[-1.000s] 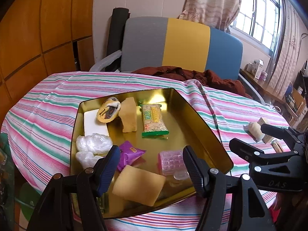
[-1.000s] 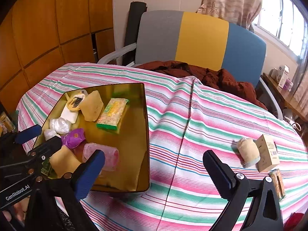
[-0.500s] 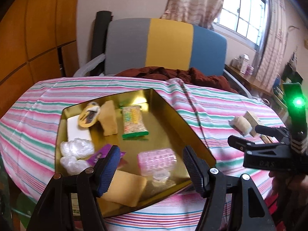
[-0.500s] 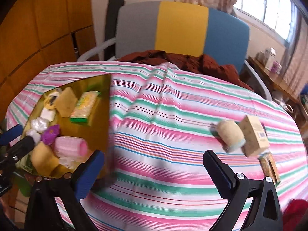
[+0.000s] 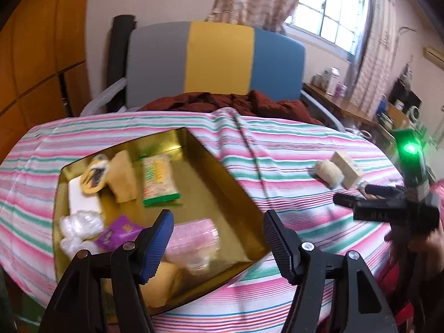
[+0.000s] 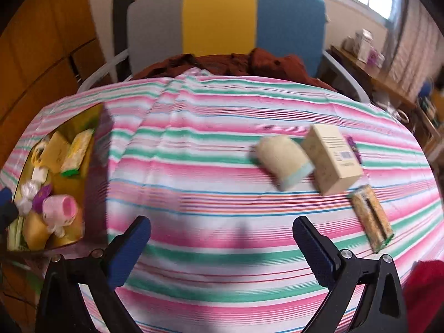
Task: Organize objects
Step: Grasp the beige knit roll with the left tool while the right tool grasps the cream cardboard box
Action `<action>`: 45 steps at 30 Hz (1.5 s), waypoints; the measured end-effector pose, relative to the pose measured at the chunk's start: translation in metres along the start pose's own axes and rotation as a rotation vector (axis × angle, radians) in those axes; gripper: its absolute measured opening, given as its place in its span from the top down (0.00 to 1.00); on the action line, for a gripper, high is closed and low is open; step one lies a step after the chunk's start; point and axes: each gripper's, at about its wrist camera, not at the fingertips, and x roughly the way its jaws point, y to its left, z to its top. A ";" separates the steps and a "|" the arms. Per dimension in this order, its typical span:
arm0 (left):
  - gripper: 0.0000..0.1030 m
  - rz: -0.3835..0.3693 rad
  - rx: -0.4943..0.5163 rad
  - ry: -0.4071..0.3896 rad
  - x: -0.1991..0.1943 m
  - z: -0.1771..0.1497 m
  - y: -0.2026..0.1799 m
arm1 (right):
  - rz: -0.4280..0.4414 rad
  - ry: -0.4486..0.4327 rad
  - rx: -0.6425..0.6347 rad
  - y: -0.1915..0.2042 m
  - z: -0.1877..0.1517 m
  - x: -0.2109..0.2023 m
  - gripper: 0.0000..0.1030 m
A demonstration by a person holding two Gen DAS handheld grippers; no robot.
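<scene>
A gold tray [image 5: 236,194] [image 6: 95,149] on the striped table holds several items: a green snack pack [image 5: 158,179], a pink bottle [image 5: 194,236] [image 6: 59,208], a purple packet [image 5: 119,231], white wraps and yellow sponges. My left gripper [image 5: 216,238] hangs open above the tray's near right corner, empty. On the table's right lie a cream roll [image 6: 283,159] [image 5: 328,173], a beige box [image 6: 331,159] [image 5: 347,169] and a snack bar [image 6: 371,217]. My right gripper [image 6: 222,245] [image 5: 360,195] is open over bare cloth, short of the roll.
A grey, yellow and blue chair [image 6: 222,19] with a brown garment [image 6: 236,63] stands behind the table. A wooden side shelf [image 6: 388,83] with small boxes runs along the right under the window. Orange wood panels [image 5: 41,55] fill the left wall.
Both grippers have swung to the right. The right one now faces the roll, box and snack bar, with the tray slipping to its left edge. Both stay open.
</scene>
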 end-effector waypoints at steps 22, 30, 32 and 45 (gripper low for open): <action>0.35 -0.238 0.127 0.186 0.095 0.040 -0.139 | -0.045 -0.134 0.753 -0.217 0.002 0.005 0.00; 0.34 -0.254 0.083 0.269 0.142 0.051 -0.164 | 0.001 -0.192 0.952 -0.253 -0.018 -0.008 0.00; 0.34 -0.268 0.056 0.283 0.154 0.055 -0.168 | 0.019 -0.179 0.962 -0.254 -0.019 -0.006 0.00; 0.25 -0.300 -0.152 0.353 0.223 0.080 -0.196 | 0.049 -0.144 0.871 -0.234 -0.008 0.004 0.00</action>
